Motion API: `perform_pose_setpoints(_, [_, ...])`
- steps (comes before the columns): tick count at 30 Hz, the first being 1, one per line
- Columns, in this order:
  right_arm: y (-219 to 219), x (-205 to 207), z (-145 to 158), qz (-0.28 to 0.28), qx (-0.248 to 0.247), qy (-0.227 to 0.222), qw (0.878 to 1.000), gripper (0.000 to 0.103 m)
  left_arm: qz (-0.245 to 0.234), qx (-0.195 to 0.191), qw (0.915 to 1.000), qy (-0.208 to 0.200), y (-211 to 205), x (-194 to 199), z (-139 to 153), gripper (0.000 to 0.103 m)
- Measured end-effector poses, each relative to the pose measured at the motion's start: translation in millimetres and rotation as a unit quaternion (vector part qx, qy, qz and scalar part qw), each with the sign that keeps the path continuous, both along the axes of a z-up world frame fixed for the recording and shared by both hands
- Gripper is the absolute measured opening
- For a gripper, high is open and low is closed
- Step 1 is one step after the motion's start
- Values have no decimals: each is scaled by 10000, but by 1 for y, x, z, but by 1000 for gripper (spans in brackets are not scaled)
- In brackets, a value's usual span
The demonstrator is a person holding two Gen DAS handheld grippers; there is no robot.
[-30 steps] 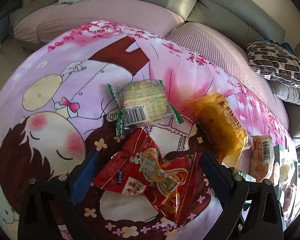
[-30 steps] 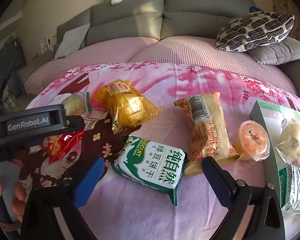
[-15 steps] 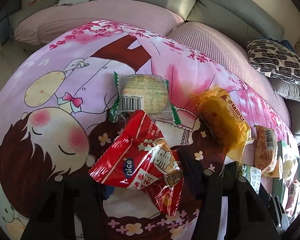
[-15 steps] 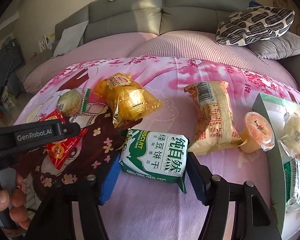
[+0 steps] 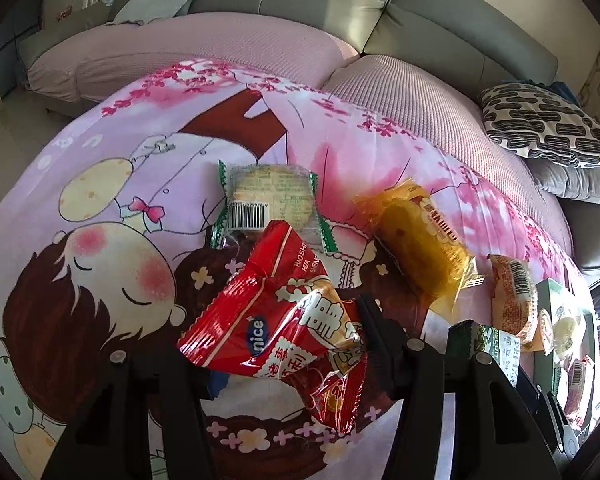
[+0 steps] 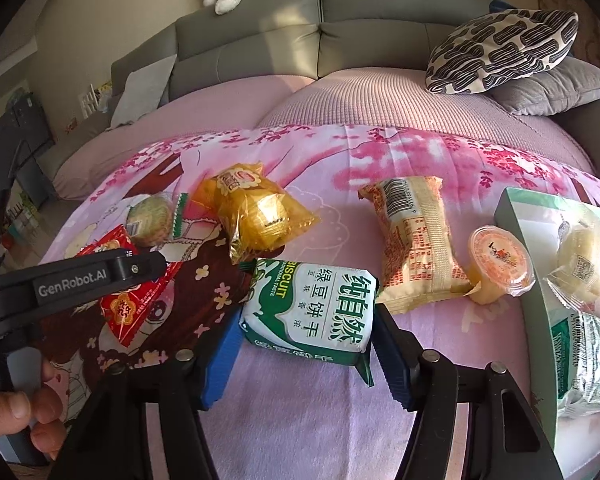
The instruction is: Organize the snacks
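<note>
On pink cartoon blanket (image 6: 380,152): red snack packet (image 5: 284,320) clamped in left gripper (image 5: 288,344); green biscuit pack (image 6: 312,308) clamped in right gripper (image 6: 306,340). Yellow bag (image 6: 256,212) seen at 11 o'clock of biscuit pack, orange-print wrapper (image 6: 416,240) at 2 o'clock, green box (image 6: 528,280) at 3 o'clock.

On the pink cartoon-print cloth (image 6: 300,420) lie one red foil packet (image 5: 284,328), one green-and-white biscuit pack (image 6: 312,304), one yellow crinkly bag (image 6: 256,212), one clear green-edged wrapper (image 5: 268,204), one orange-printed pastry pack (image 6: 416,240) and one jelly cup (image 6: 500,264).
</note>
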State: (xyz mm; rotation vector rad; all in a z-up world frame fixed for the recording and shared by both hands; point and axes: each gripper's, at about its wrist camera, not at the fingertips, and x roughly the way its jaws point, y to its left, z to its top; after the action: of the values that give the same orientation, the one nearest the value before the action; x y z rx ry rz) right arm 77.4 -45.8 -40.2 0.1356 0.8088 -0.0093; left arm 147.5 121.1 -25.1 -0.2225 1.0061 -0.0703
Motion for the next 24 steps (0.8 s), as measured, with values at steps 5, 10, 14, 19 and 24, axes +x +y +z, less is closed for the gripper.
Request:
perform_pose_setpoints(5, [-6,-5,9,-29,128,-146,9998,66,-26,56,9996,-257,-5,-6,17,58])
perform_pose_setpoints(10, [-11,-13,21,-28,200,-319,9993,66,-39,79,9989,-456,-11,-11,32,58])
perform_pose_setpoints(14, [-14,-18,29,-34,239,-447,9987,66,-35,106,9983,-565,-14,-14,40,58])
perform_pose_setpoints(19, [-20,-23,34,-92,290,-519,9982,66,-78,145,9979,-621,-20,-17,45,58])
perform_pose_setpoints(24, [-29,-28,42,-148,292,-627,9975,66,-177,158,9972,-710,-34,-21,51,58])
